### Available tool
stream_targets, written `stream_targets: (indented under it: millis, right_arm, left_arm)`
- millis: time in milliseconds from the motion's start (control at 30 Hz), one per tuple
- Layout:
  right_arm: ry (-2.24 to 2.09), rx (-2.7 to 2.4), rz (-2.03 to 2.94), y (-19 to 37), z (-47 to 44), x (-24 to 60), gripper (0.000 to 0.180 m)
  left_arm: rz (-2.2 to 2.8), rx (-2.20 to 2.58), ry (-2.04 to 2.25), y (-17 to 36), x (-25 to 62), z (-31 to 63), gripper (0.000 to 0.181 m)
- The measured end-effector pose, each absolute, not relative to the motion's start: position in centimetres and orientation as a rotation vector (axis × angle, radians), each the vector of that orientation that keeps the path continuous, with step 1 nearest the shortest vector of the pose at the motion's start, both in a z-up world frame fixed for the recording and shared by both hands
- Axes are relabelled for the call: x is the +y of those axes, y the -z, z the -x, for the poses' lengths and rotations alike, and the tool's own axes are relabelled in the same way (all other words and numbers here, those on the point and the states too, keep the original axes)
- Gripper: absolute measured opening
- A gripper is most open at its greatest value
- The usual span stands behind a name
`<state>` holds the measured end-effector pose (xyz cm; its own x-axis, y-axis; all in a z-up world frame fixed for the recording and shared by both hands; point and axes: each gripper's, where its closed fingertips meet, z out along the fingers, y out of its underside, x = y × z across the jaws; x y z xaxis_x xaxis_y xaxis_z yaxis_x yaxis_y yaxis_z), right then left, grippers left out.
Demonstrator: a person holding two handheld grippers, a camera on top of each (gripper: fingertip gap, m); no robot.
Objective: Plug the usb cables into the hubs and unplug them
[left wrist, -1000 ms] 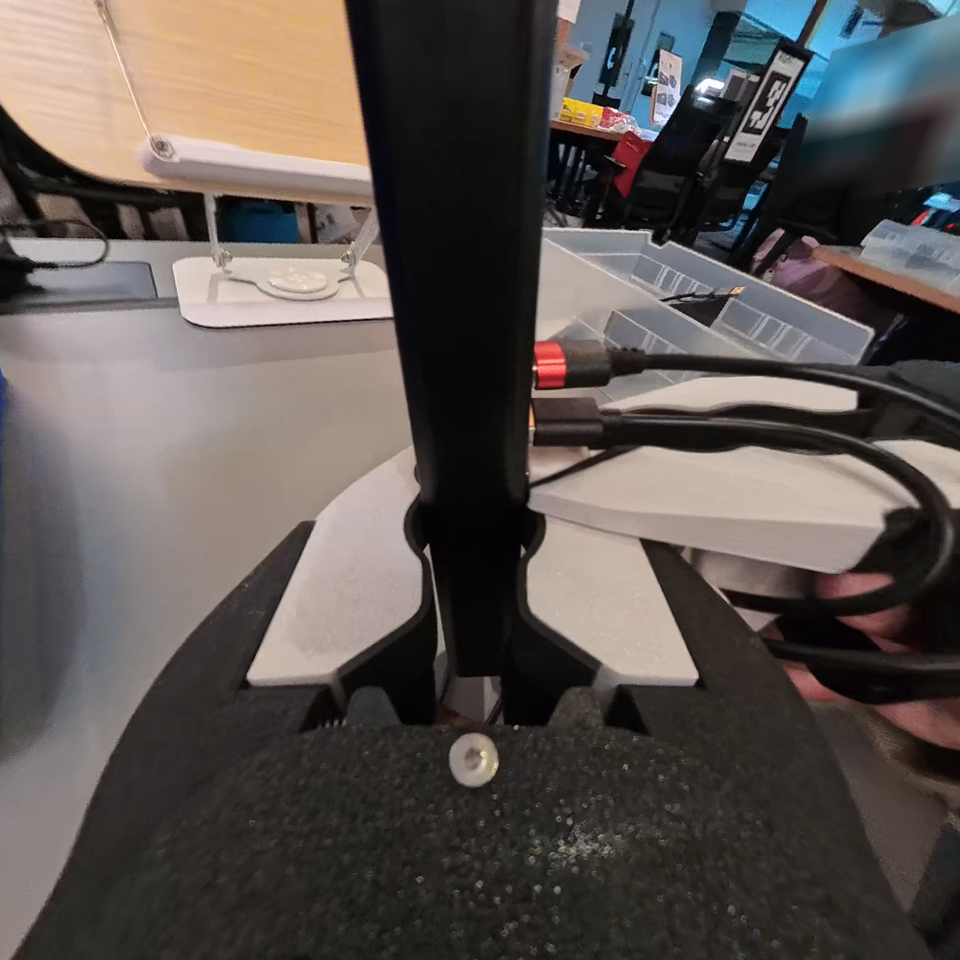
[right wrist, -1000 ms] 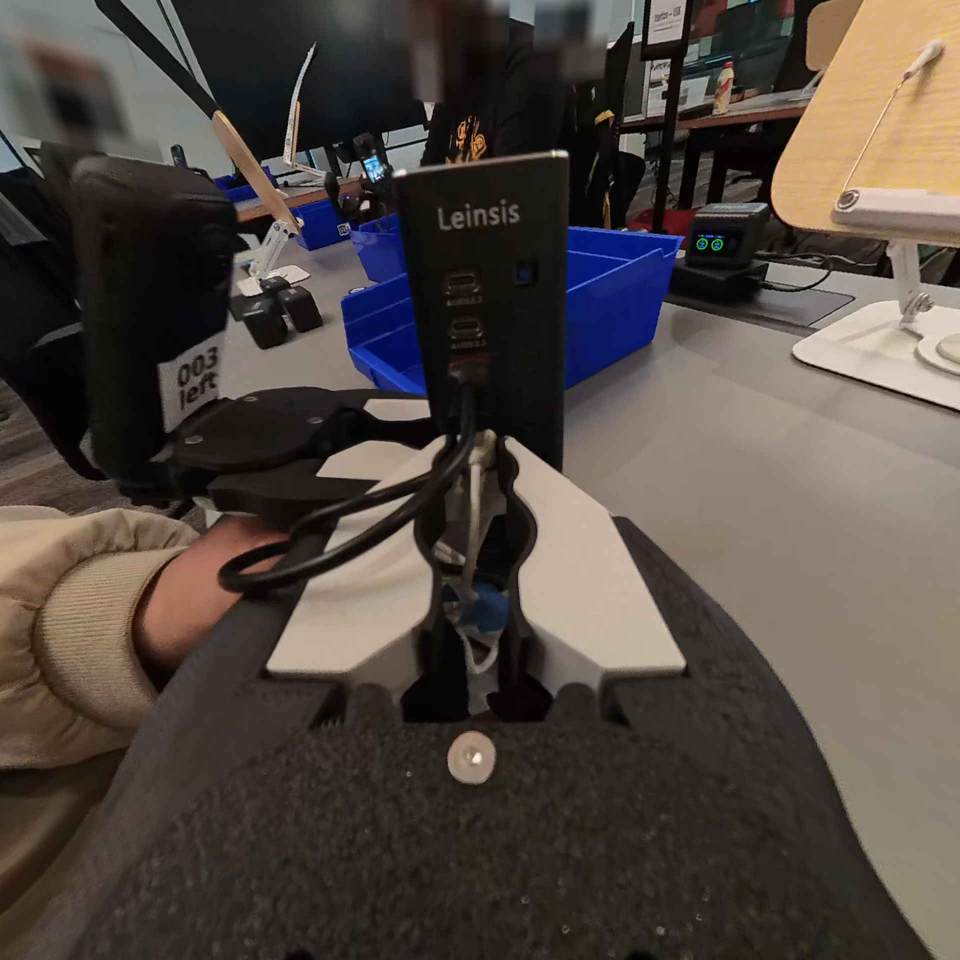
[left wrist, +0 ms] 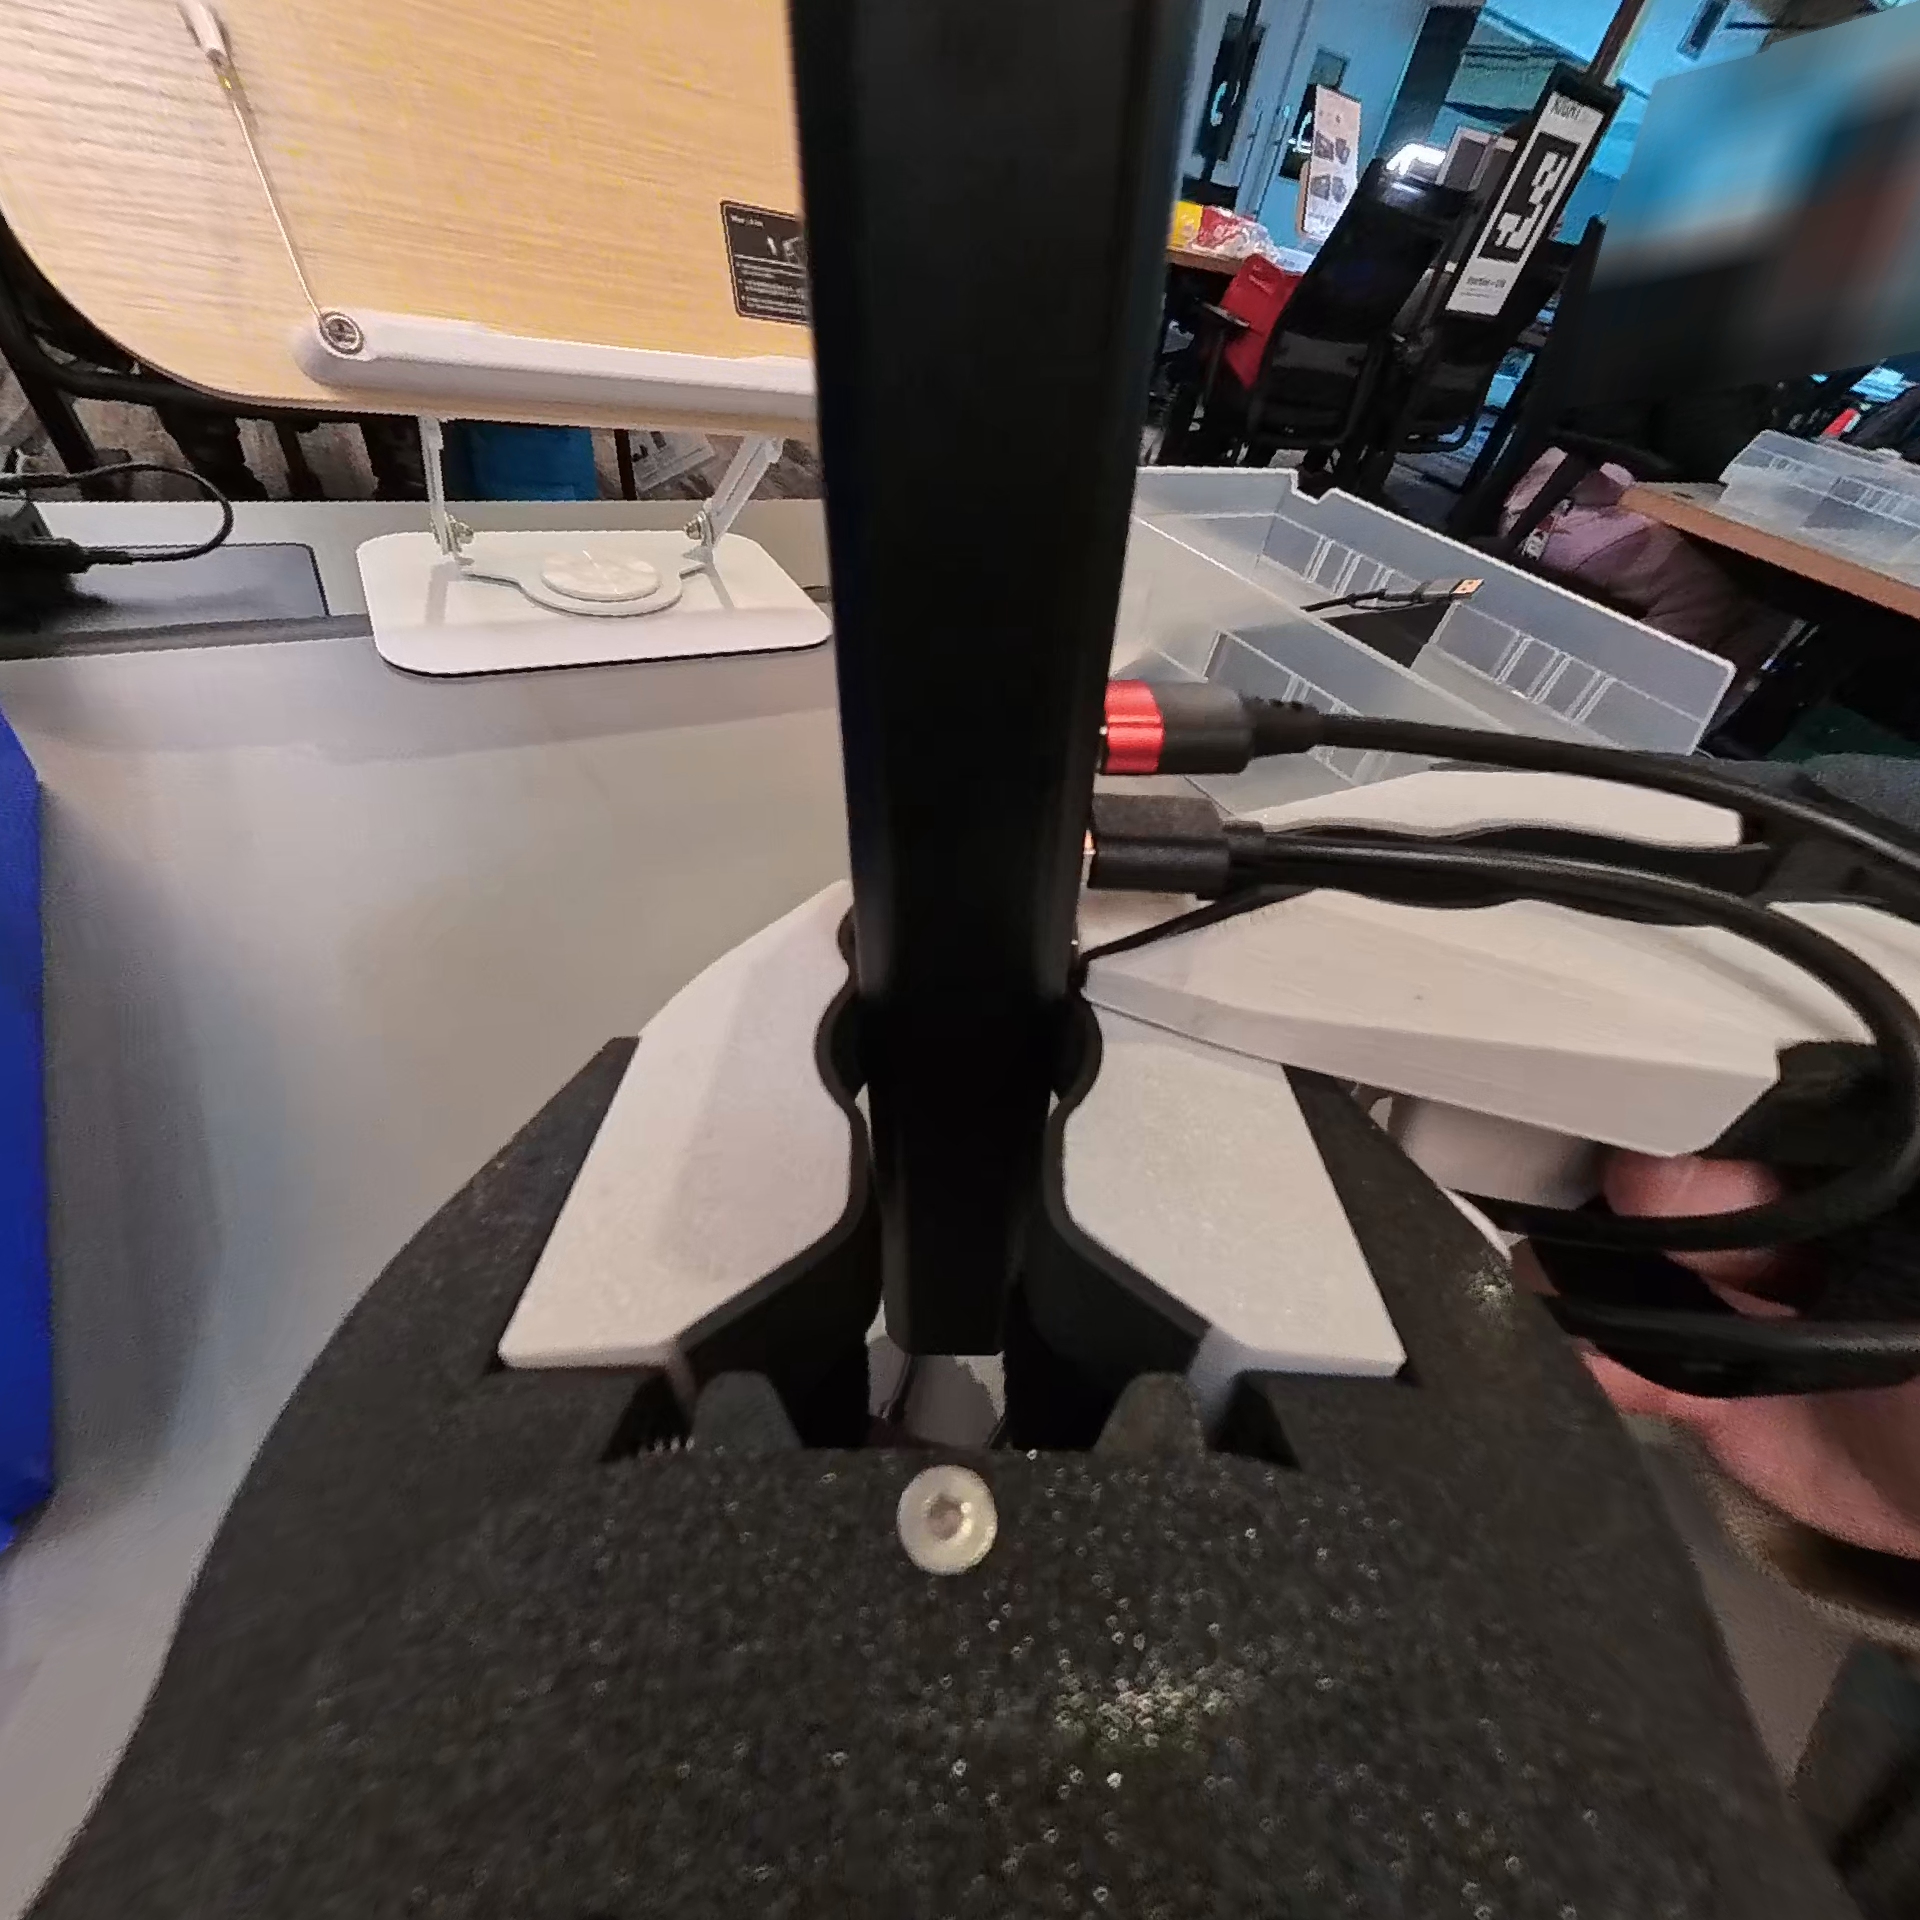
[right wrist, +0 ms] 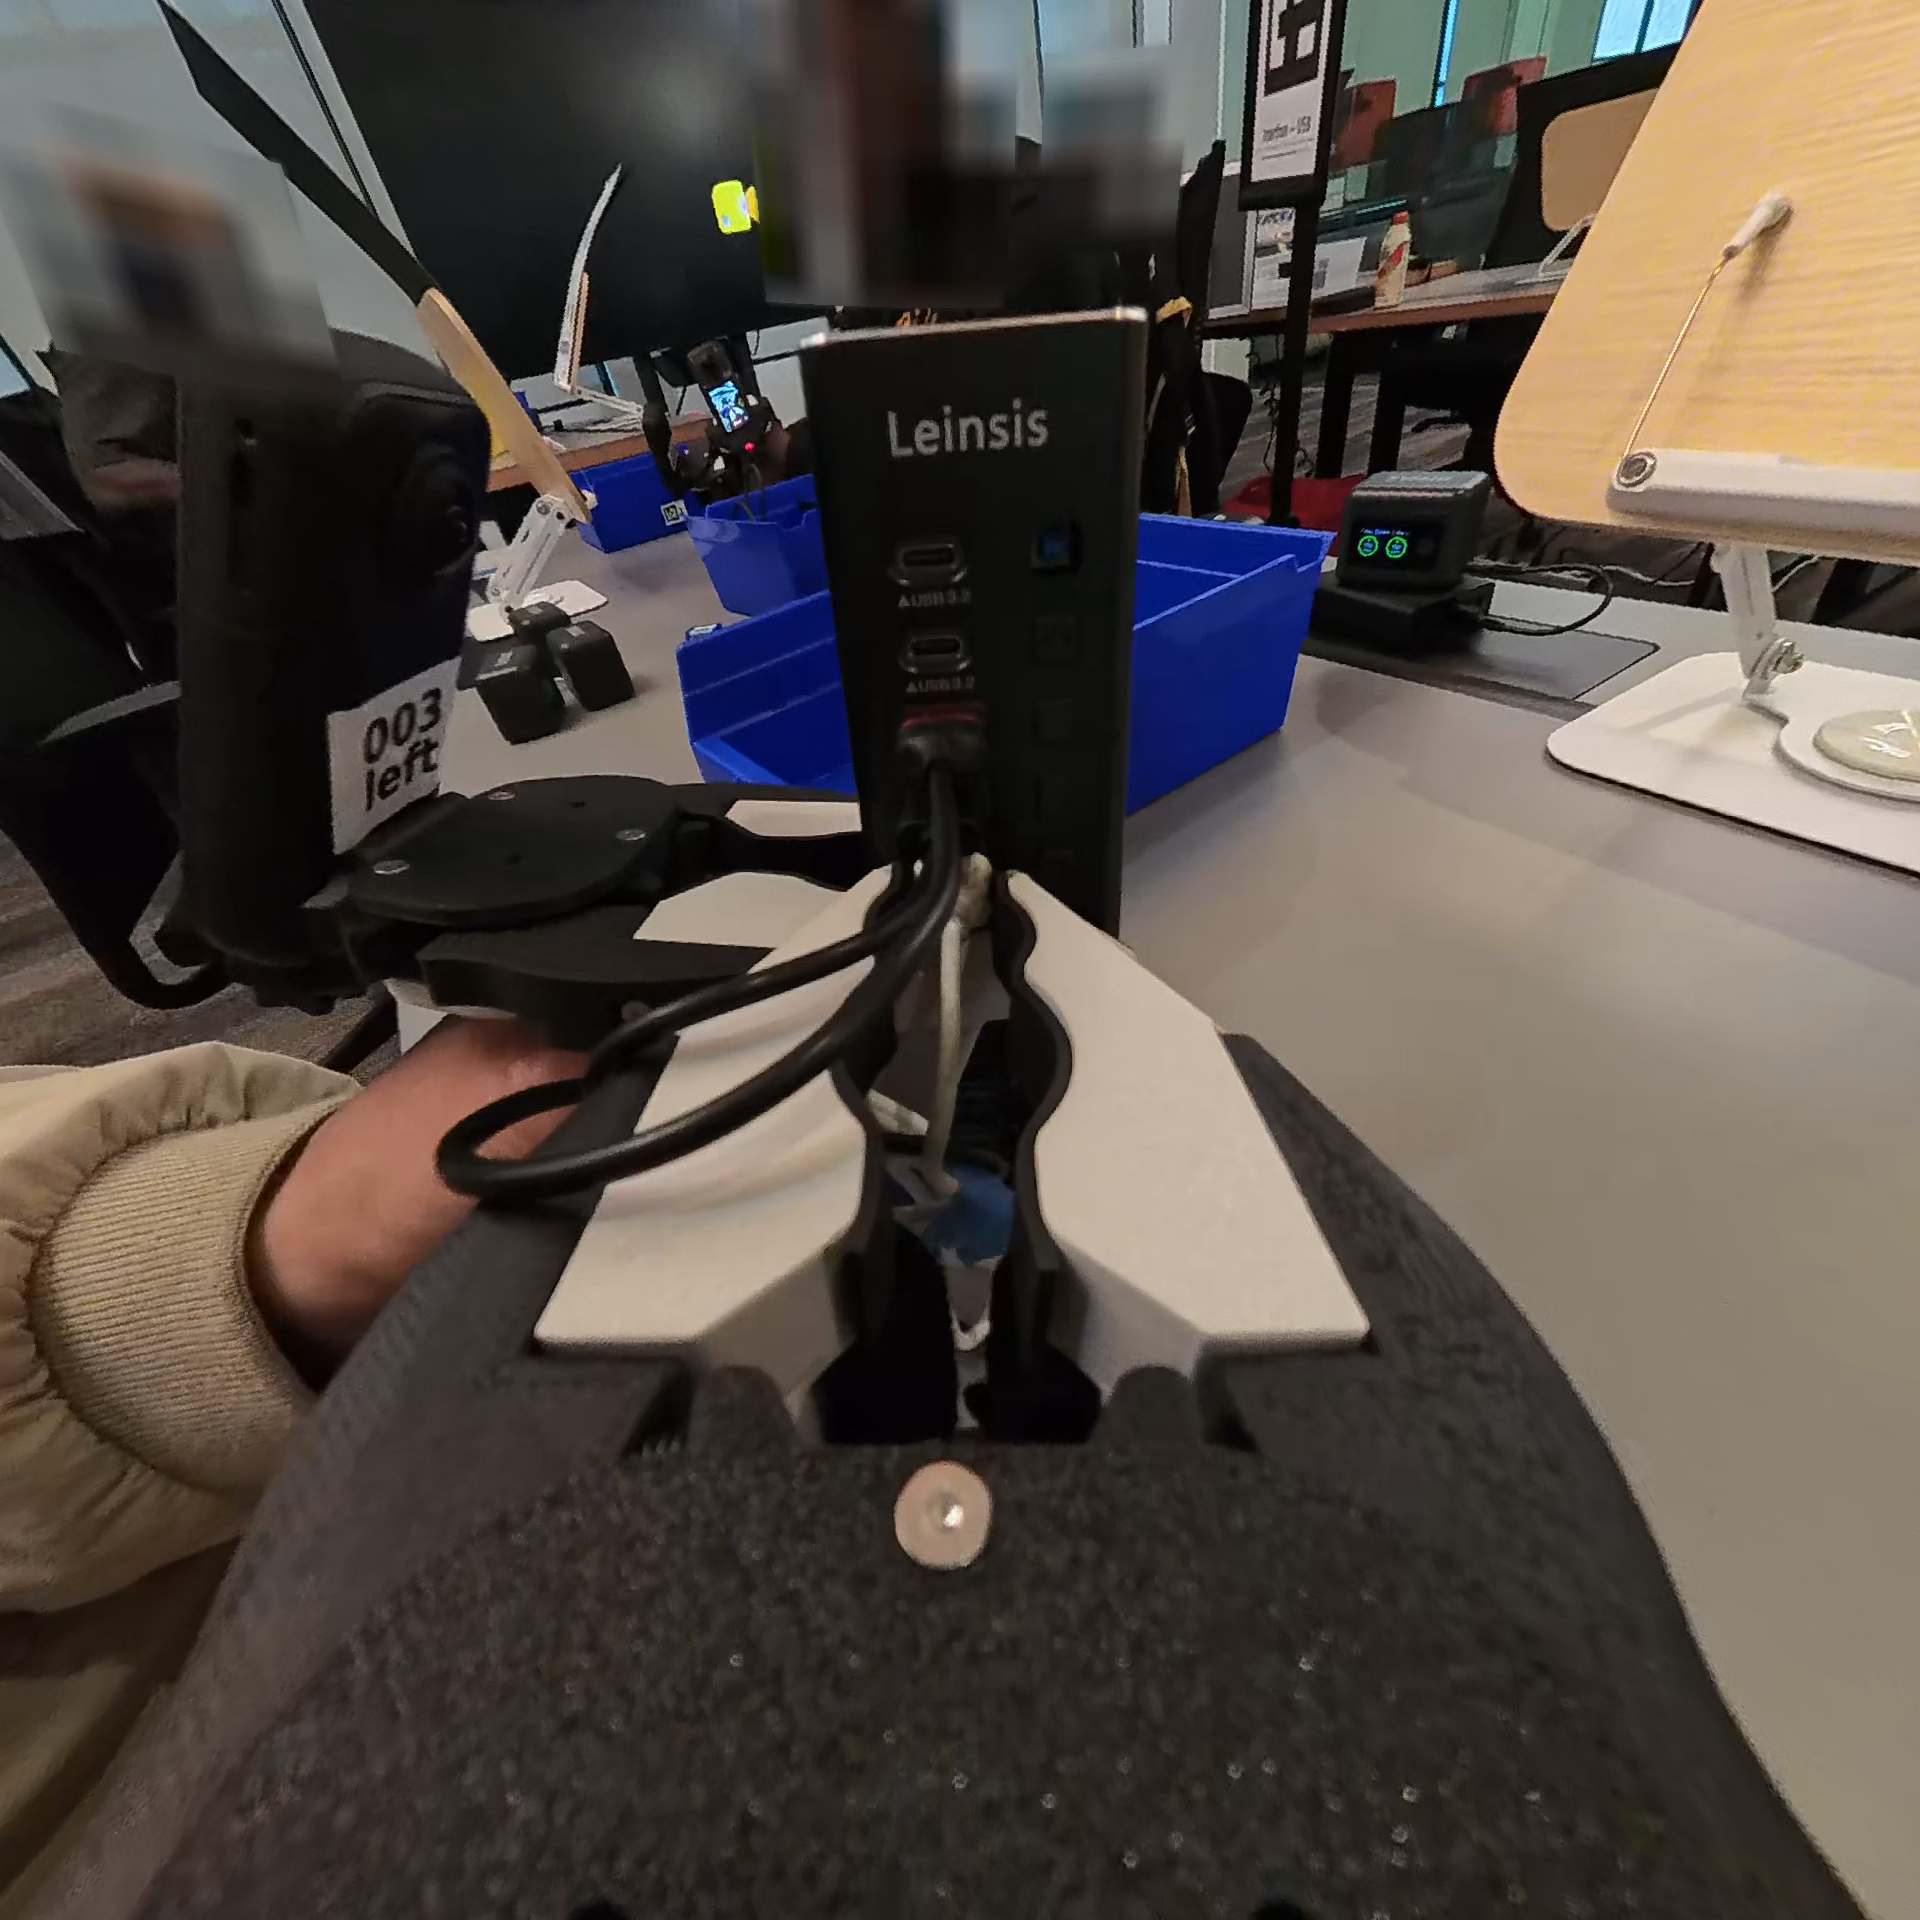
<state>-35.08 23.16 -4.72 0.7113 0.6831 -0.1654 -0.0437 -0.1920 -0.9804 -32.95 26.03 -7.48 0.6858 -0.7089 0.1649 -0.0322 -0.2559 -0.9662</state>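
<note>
A black upright hub (left wrist: 977, 520) stands clamped low down between the fingers of my left gripper (left wrist: 961, 997), which is shut on it. Two cables are plugged into its right side: a red-collared plug (left wrist: 1143, 727) above a black plug (left wrist: 1153, 862). My right gripper (left wrist: 1226, 883) comes in from the right, with its white fingers closed around the black plug. In the right wrist view the hub (right wrist: 977, 520) faces me with two empty ports on top. My right gripper (right wrist: 961, 894) is shut at the plugged cables. The black cables loop (right wrist: 727, 1060) leftward over the left gripper (right wrist: 821, 862).
A wooden book stand on a white base (left wrist: 592, 613) stands behind the hub and also shows in the right wrist view (right wrist: 1714, 748). A grey compartment tray (left wrist: 1455, 644) holds a loose cable. Blue bins (right wrist: 1216, 644) stand behind the hub. A small device with green lights (right wrist: 1403, 540) is farther back. Across from one pair of fingers to the other is roughly 4 cm.
Nothing has visibly changed apart from a very slight shift of the left view. Both grippers keep their holds, and both cables stay plugged in.
</note>
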Motion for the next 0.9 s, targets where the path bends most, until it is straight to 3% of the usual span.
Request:
stream_targets:
  millis: [733,800,900]
  right_arm:
    - [-0.734,-0.445,1.659,5.1,34.3,23.5,0.014]
    - [-0.722,-0.454,1.626,4.7,34.1,23.1,0.001]
    - [-0.764,-0.508,1.621,4.6,34.8,22.8,0.002]
  left_arm:
    - [1.717,0.643,0.713,7.9,27.1,32.8,0.031]
    - [1.718,0.604,0.696,7.6,27.9,33.9,0.031]
    - [1.722,0.615,0.698,7.4,27.8,34.5,0.030]
